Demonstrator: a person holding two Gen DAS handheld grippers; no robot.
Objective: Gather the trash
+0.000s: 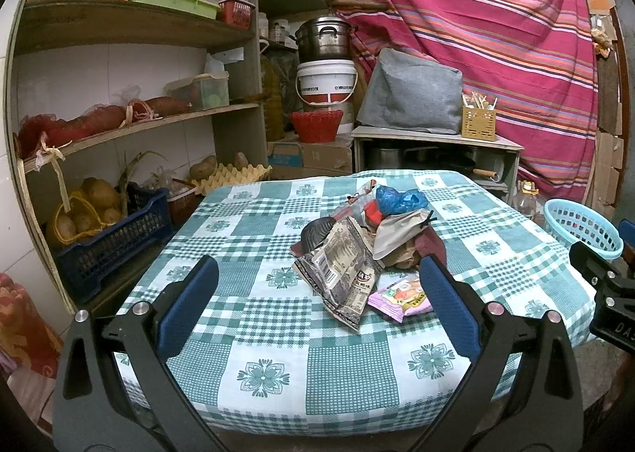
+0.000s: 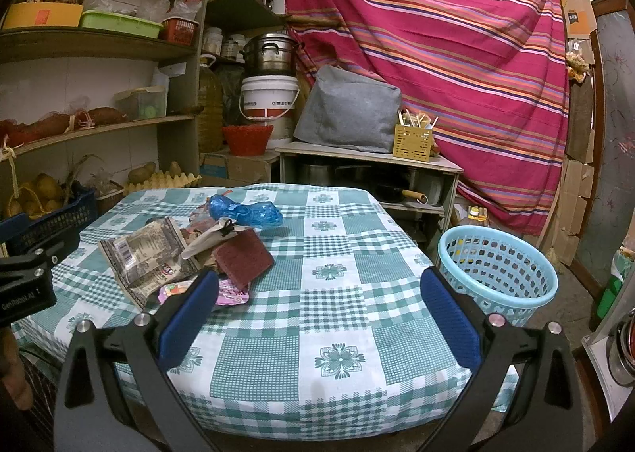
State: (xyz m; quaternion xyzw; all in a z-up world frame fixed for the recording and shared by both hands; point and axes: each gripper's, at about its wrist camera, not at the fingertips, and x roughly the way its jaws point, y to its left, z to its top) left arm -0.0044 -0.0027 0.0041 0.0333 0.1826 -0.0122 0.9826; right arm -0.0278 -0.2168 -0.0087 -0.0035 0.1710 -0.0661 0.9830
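Trash (image 1: 359, 249), a loose heap of crinkly wrappers and a blue bag (image 1: 399, 200) at mid-surface (image 1: 278, 333), looks light, soft and slippery; a free wrapper edge seems the best hold. Left tongs (image 1: 317, 305) and right tongs (image 2: 319, 311) both gape wide, holding nothing. Off the surface's right edge stands a blue basket (image 2: 496, 273).

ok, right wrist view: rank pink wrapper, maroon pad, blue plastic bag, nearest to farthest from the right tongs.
1. pink wrapper, beside the left finger of the right tongs.
2. maroon pad, just behind it on the pile.
3. blue plastic bag, at the pile's far side.
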